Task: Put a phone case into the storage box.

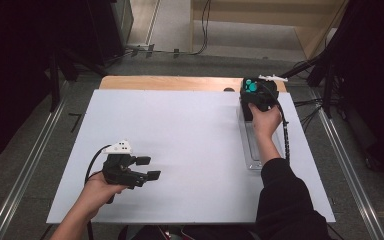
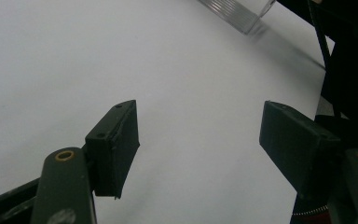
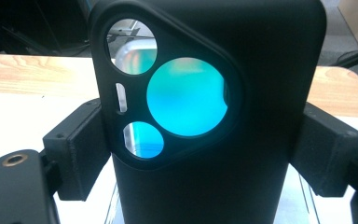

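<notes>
Gripping black phone case (image 3: 205, 154) by its side edges w/ right gripper (image 3: 205, 149); light, flexible, smooth, prob squashes. Left gripper (image 2: 200, 135) fingers wide, empty.

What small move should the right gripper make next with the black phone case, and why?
Probably lift the black phone case a little higher, clear of the clear tray. The right gripper is shut on both its sides above the tray's far end, while the left gripper waits open over the white table.
</notes>
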`<state>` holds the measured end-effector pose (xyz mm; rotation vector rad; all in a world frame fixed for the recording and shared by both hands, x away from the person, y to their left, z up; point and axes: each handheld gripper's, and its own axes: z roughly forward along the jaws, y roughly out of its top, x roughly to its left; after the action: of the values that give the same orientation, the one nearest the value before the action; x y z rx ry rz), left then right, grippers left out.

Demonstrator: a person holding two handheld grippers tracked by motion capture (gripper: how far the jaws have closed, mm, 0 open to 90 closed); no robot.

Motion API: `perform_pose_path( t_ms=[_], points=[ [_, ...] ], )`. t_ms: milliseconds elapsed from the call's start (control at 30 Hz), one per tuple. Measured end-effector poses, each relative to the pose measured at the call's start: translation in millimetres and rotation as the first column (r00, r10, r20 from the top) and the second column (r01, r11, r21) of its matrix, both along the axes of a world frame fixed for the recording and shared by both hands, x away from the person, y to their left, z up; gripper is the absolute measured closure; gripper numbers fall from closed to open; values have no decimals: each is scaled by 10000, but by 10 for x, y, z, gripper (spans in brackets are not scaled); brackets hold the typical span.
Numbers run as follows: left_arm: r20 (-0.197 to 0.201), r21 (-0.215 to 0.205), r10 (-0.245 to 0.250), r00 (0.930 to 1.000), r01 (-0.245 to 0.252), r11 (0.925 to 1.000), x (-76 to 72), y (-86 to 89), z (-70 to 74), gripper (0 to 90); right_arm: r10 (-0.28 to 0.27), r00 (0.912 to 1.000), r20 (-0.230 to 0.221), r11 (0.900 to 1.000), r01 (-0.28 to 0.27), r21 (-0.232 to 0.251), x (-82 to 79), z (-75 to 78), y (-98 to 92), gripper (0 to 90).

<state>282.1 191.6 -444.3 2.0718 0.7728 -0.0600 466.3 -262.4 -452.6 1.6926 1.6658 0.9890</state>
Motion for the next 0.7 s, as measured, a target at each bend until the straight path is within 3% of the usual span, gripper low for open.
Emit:
perform_pose_path(
  t_ms=[700],
  points=[
    [31,-25,5,10000,-5,10000,20,-3,7,285,158,9996,228,9985,-146,-525,13,-78,36,91]
  ],
)
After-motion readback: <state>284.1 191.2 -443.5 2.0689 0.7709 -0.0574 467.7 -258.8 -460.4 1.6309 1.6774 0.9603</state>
